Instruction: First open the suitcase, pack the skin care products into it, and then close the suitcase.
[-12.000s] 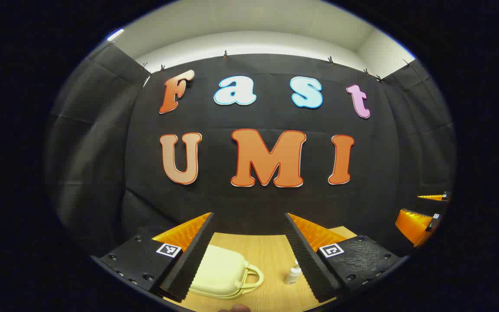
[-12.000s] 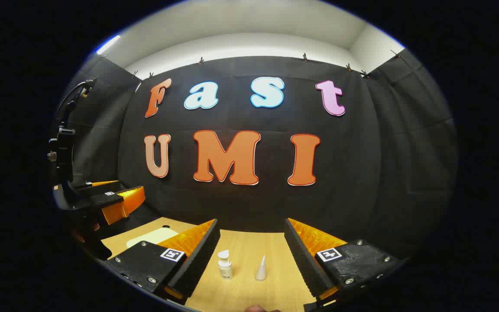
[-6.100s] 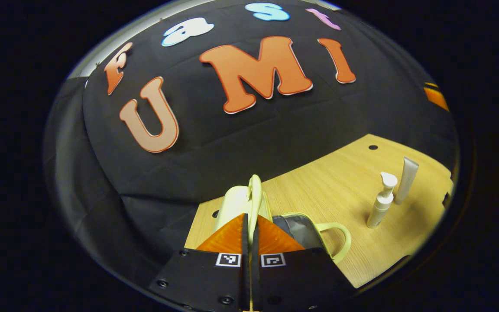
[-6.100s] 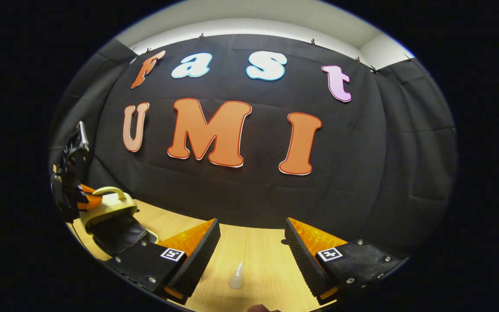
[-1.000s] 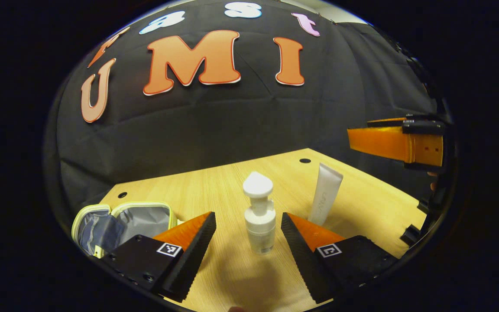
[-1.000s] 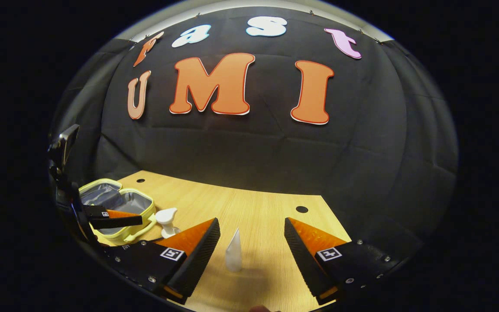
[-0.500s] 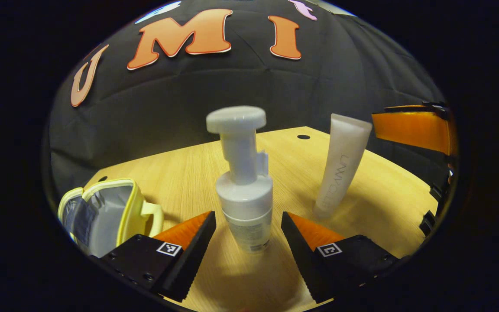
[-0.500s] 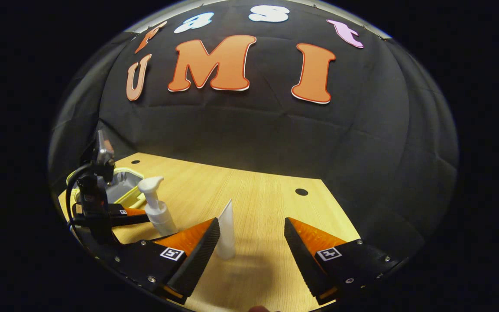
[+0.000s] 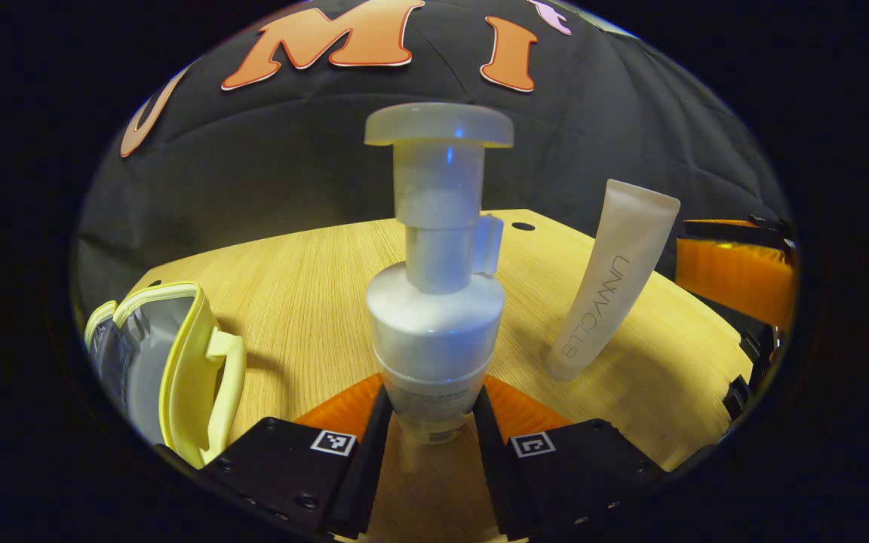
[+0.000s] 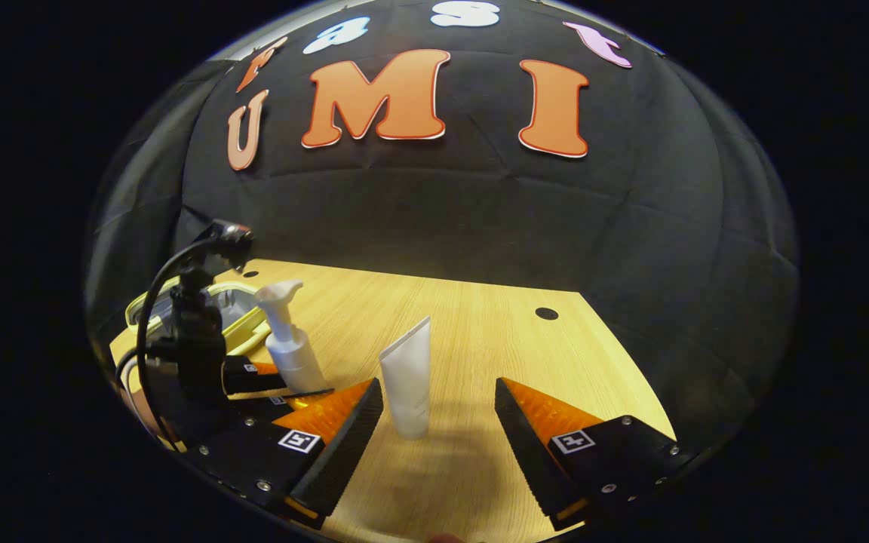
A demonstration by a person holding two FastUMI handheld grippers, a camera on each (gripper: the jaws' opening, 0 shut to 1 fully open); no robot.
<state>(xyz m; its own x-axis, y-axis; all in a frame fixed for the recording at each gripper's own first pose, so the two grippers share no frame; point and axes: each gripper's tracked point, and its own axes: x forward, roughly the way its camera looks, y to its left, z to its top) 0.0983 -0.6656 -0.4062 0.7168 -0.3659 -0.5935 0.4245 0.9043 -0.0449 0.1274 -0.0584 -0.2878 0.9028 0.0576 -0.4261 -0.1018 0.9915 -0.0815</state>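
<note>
A white pump bottle (image 9: 434, 324) stands upright on the wooden table (image 9: 306, 279), and my left gripper (image 9: 433, 434) is shut on its lower body, one finger on each side. A white tube (image 9: 614, 279) stands on its cap just to its right. The small yellow suitcase (image 9: 178, 369) lies open at the left, showing its grey lining. In the right gripper view, my right gripper (image 10: 438, 422) is open around the tube (image 10: 408, 385), which stands nearer its left finger. The pump bottle (image 10: 291, 347) and the left gripper (image 10: 250, 373) sit to the left, in front of the suitcase (image 10: 234, 302).
The booth's black cloth wall runs close behind the table (image 10: 495, 332). Small round holes (image 10: 546, 313) mark the tabletop near its far edge. The right gripper (image 9: 736, 264) sits at the right edge of the left gripper view, beyond the tube.
My left gripper moved forward around the pump bottle and its fingers came together on it. My right gripper moved closer to the tube, still open.
</note>
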